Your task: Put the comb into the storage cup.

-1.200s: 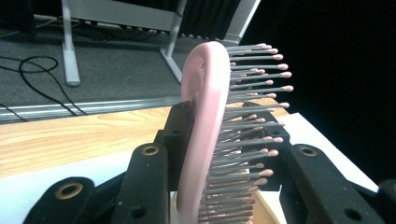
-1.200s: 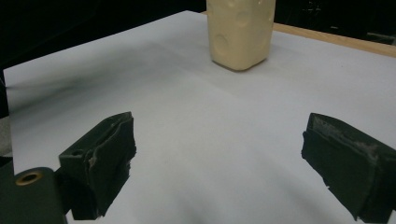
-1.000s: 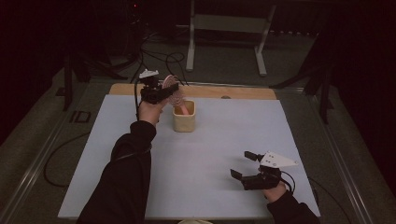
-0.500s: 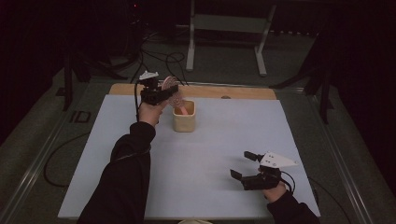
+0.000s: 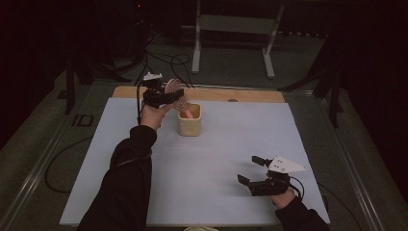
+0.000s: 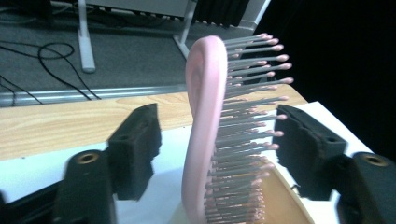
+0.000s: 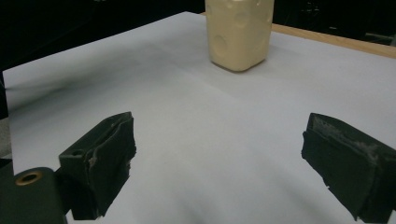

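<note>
A pink hairbrush (image 6: pixel 205 130) with grey, pink-tipped bristles stands upright in a cream cup (image 5: pixel 190 122) at the far side of the white mat. My left gripper (image 5: pixel 175 96) is around the brush head. Its jaws have just been opening, and in the left gripper view the brush stands between the pads (image 6: pixel 137 140) with a gap on the back side and the bristle tips close to the other pad. The cup rim (image 6: pixel 285 200) shows below the brush. My right gripper (image 5: pixel 247 169) rests near the front right of the mat, open with nothing between its jaws (image 7: pixel 233 158), and points at the cup (image 7: pixel 239 32).
The white mat (image 5: pixel 216 159) covers the table, with a wooden strip (image 5: pixel 250 95) along its far edge. Cables (image 5: pixel 163 60) and a metal stand (image 5: pixel 231 43) lie on the floor beyond. Dark surroundings lie on both sides.
The left jaws have spread apart from the brush, which stays upright in the cup. Neither hand has shifted.
</note>
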`<state>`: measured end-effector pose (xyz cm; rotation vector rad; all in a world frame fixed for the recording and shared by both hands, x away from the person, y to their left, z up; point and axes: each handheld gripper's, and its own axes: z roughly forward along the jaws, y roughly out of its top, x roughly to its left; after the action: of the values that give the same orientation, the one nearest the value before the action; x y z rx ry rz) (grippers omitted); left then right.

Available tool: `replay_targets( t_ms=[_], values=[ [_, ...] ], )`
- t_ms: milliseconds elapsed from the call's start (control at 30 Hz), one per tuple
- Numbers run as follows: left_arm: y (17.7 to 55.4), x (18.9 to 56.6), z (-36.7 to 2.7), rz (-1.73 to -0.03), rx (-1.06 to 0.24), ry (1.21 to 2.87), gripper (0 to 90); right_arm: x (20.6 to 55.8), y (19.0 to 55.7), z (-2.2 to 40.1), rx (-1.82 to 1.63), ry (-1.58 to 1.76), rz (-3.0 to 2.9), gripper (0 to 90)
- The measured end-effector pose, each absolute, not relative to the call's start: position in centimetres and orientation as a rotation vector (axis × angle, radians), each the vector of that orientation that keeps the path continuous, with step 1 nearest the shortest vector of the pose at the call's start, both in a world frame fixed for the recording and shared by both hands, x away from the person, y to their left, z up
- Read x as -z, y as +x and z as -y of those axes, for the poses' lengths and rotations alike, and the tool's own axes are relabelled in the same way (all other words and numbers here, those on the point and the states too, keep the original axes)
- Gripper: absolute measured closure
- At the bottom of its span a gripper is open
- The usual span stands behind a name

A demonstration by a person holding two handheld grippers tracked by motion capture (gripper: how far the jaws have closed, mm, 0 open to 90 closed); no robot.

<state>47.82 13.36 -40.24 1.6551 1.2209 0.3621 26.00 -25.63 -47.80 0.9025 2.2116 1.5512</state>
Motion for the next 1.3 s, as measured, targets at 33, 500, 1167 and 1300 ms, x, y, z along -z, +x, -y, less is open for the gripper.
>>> replay_targets(
  t_ms=[33,500,1167,1300],
  values=[
    [47.8,40.2,-13.4,-1.224,-0.36,1.656,27.2,47.8,26.0,25.6,-1.553,0.905,-2.21,9.4],
    [46.8,39.4,-14.3,-1.154,-0.345,1.726,0.2,47.8,26.1,25.7,-1.547,0.911,-2.206,9.4],
    [45.3,38.9,-15.4,-1.089,-0.327,1.78,0.0,47.8,26.1,25.7,-1.547,0.906,-2.208,9.4],
    [45.0,38.9,-15.5,-1.067,-0.332,1.794,0.0,47.8,26.1,25.7,-1.545,0.908,-2.207,9.4]
  ],
)
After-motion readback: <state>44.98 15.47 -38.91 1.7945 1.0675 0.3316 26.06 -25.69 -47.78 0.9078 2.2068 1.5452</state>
